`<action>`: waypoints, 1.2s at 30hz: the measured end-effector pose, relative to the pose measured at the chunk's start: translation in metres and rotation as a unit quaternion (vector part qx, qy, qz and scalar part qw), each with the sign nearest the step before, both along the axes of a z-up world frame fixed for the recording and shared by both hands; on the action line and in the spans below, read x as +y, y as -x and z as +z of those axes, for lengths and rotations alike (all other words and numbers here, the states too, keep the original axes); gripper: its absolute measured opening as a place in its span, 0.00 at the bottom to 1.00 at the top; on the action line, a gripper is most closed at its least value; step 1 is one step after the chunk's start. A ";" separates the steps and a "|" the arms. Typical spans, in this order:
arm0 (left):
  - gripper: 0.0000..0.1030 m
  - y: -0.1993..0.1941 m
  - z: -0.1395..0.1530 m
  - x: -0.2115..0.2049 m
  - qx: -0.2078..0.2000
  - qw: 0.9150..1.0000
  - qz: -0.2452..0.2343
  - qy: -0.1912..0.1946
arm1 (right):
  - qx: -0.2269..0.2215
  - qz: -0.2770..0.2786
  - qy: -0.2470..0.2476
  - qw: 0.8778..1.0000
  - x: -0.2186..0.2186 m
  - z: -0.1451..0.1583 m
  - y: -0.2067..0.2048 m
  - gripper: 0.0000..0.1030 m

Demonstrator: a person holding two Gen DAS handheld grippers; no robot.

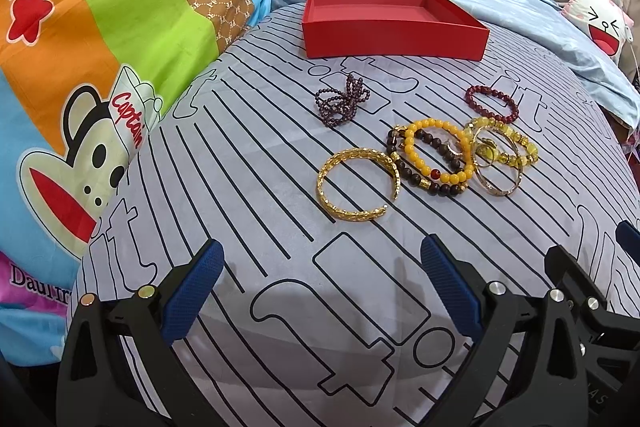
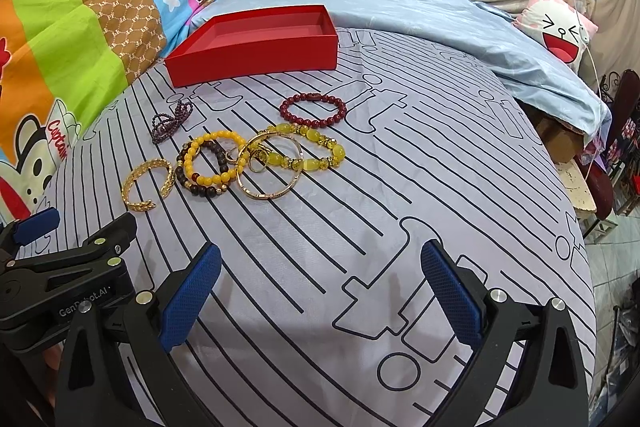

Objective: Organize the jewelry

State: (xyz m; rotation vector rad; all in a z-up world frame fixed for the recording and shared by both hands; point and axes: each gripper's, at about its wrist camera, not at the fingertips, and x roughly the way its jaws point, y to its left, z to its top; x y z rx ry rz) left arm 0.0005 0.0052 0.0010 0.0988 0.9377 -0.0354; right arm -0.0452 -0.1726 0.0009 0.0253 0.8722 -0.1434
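- Left gripper (image 1: 322, 279): black frame, blue ribbed pads spread wide apart, released and holding nothing; it hovers low over the grey line-patterned bedsheet (image 1: 248, 187), on the near side of the shallow red cardboard box (image 1: 394, 37).
- Right gripper (image 2: 320, 283): same build, jaws likewise spread and grasping nothing; level with the left gripper and just beside it.
- Red box: open-topped, interior bare, resting on the sheet at the far side; every piece of jewelry lies between it and the grippers.
- Nearest the box: a tangled purple small-bead strand (image 1: 342, 101) and a dark-red round-bead bracelet (image 1: 492, 103), well apart from each other.
- Nearer the grippers: an open gold leaf-textured cuff (image 1: 358, 187) lying alone, just beside an overlapping cluster of a dark-brown wooden-bead bracelet (image 1: 416, 179), an orange-yellow bead bracelet (image 1: 436, 151), a thin gold bangle (image 1: 498, 167) and a pale-yellow stone bracelet (image 1: 516, 143).
- Left wrist view only: the cuff's gap faces the grippers; the right gripper's frame shows at the lower right corner.
- Right wrist view only: the bed's edge beyond the box's right side, with tiled floor (image 2: 612, 291) below and a laughing-rabbit cushion (image 2: 560, 31).
- Open room: bare sheet lies between the grippers and the cuff; a cartoon-monkey quilt (image 1: 100, 47) bounds the box's left side.
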 end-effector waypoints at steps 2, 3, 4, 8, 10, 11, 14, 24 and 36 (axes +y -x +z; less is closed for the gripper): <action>0.91 0.000 0.000 0.000 0.000 1.000 0.000 0.000 | 0.000 0.000 0.000 1.000 0.000 0.000 0.000 0.94; 0.91 0.000 0.000 0.000 0.000 1.000 0.000 0.000 | 0.000 0.000 0.000 1.000 0.000 0.000 0.000 0.94; 0.91 0.000 0.000 0.000 0.001 1.000 0.000 0.000 | 0.000 0.000 0.000 1.000 0.000 0.000 0.000 0.94; 0.91 0.000 -0.002 0.000 0.000 1.000 0.000 0.000 | 0.000 0.000 0.000 1.000 0.000 0.000 0.000 0.94; 0.91 0.000 -0.002 0.001 0.001 1.000 0.001 0.000 | 0.001 0.000 -0.001 1.000 0.000 0.000 -0.001 0.94; 0.91 0.000 -0.002 0.000 0.002 1.000 0.001 0.000 | 0.001 0.000 -0.001 1.000 0.000 -0.001 -0.001 0.94; 0.91 -0.001 -0.003 0.001 0.002 1.000 0.001 0.000 | 0.001 -0.001 -0.002 1.000 -0.001 -0.002 0.000 0.94; 0.91 -0.004 -0.007 -0.001 0.008 1.000 0.000 0.005 | 0.004 -0.001 -0.005 1.000 -0.004 -0.005 -0.003 0.94; 0.92 -0.020 -0.014 0.011 0.020 0.999 0.010 0.045 | 0.012 -0.009 -0.012 1.000 -0.012 -0.008 -0.014 0.94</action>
